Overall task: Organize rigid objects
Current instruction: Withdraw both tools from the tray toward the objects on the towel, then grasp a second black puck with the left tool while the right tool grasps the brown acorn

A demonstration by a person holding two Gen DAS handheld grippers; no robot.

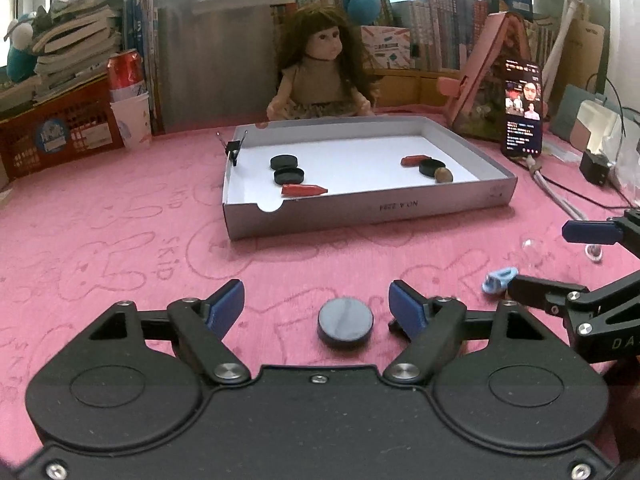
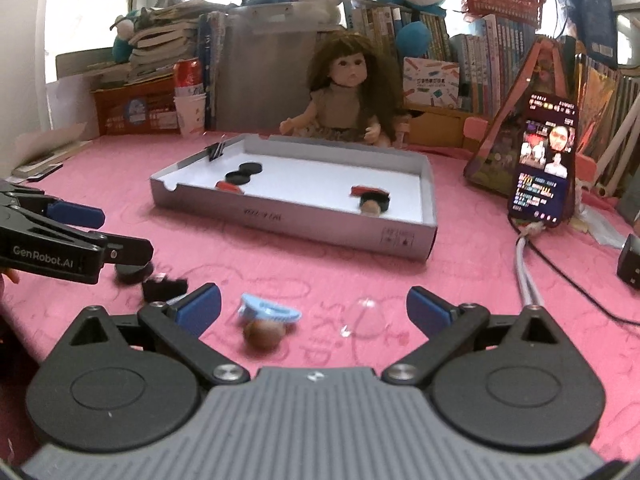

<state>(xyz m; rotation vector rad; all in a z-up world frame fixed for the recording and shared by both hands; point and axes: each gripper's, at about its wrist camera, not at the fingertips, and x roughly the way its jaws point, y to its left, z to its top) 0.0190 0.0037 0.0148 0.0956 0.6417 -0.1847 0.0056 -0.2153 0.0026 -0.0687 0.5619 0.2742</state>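
Flanking a black disc (image 1: 345, 327) on the bench (image 1: 120, 220), the left gripper (image 1: 316, 308) fingers are spread, as are the right gripper (image 2: 314, 308) fingers around a blue clip (image 2: 269, 312) and nut (image 2: 262, 334), before the tray (image 1: 360, 208).

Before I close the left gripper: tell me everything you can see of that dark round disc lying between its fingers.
The disc is a flat, thick puck, dark grey to black, with a smooth matte top that shows a faint lighter streak; it looks like hard plastic or stone. It lies flat on the pink tablecloth, outside the white box, roughly centred between the blue pads of the left gripper. The jaws stand wide and neither pad touches it. Three similar discs already lie in the box.
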